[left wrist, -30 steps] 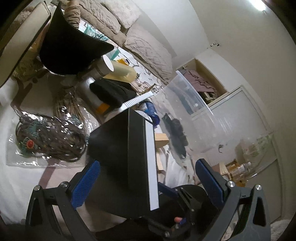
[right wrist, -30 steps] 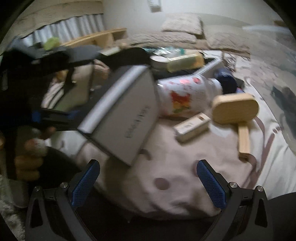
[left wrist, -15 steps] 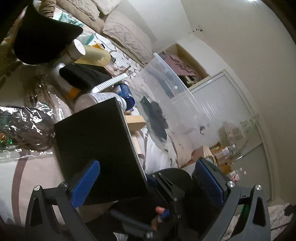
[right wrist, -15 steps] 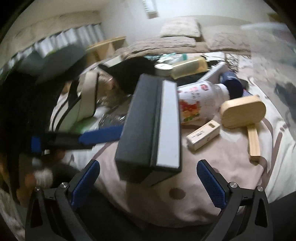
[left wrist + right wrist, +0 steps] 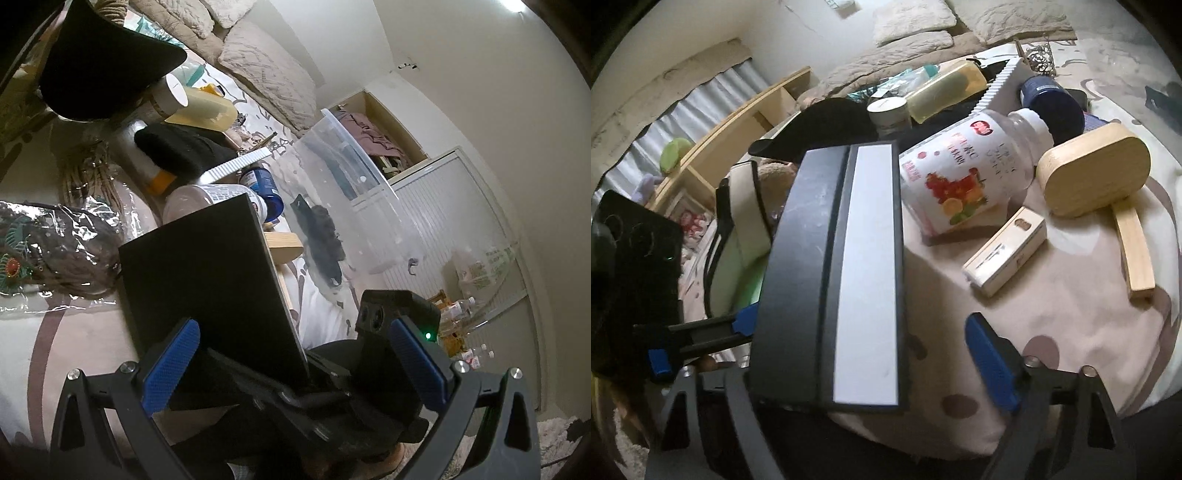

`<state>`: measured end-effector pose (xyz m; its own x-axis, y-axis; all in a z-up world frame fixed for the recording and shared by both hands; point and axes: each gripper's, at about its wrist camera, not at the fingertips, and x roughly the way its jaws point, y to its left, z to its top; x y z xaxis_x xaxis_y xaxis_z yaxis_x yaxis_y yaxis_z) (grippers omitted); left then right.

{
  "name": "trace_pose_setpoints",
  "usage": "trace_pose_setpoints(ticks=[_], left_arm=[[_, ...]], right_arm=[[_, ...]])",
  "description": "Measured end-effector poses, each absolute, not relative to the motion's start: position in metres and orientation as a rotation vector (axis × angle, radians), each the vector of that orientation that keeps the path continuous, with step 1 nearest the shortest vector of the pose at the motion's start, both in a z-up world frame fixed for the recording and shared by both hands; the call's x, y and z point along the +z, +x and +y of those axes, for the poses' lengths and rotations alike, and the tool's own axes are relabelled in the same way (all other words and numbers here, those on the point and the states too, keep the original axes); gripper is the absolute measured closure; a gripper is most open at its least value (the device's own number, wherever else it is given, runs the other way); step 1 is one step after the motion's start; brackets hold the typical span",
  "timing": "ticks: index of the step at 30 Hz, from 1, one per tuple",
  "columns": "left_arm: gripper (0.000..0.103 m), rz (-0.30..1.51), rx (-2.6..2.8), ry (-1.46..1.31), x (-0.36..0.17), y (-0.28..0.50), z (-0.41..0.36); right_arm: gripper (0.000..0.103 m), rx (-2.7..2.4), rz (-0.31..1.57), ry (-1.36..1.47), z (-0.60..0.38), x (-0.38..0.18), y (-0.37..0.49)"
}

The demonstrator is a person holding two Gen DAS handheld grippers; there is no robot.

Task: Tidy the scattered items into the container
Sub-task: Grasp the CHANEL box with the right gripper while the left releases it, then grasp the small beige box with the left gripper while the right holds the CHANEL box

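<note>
"Standing on edge near the bed's (image 5: 1052,332) front rim was item one, the black box (image 5: 864,258) with a white band," the clerk read out. "What bore it could not be told."

"Grippers?" asked the checker.

"Left gripper (image 5: 295,347): released, fingers spread wide, box close to the left finger and clear of the right one. Right gripper (image 5: 868,332): likewise spread, its right finger (image 5: 990,354) apart from the box, the other hidden behind it."

"Container?"

"Clear plastic tub (image 5: 369,206), tilted on the bed beyond the box, a dark cloth (image 5: 321,243) inside."

"Loose items?"

"Fruit-label bottle (image 5: 964,173), wooden brush (image 5: 1097,173), small carton (image 5: 1004,251), blue jar (image 5: 1052,99), yellow bottle (image 5: 945,92), all lying on the bed outside the tub."
</note>
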<state>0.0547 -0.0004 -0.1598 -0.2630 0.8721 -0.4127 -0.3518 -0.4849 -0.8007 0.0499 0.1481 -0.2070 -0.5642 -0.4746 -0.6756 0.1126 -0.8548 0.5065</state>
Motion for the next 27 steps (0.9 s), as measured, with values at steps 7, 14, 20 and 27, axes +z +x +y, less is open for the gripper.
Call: trace_pose_setpoints(ticks=[7,14,20,27], left_arm=[[0.0,-0.723,2.007,-1.115,-0.158,0.054,-0.009],[0.0,-0.794,2.088,-1.095,-0.16,0.049,-0.026],[0.0,-0.774,2.151,-1.081,-0.158,0.048,-0.025],[0.0,-0.664,2.193,-1.079,-0.155,0.051,-0.013]], right_arm=[[0.052,-2.41,-0.503,1.172,0.14,-0.2,0.05],[0.053,-2.358,-0.593,1.147,0.155,-0.198,0.048],[0.053,-2.324,-0.691,1.1,0.174,-0.186,0.049],[0.053,-2.382,-0.744,1.006,0.206,-0.158,0.062]])
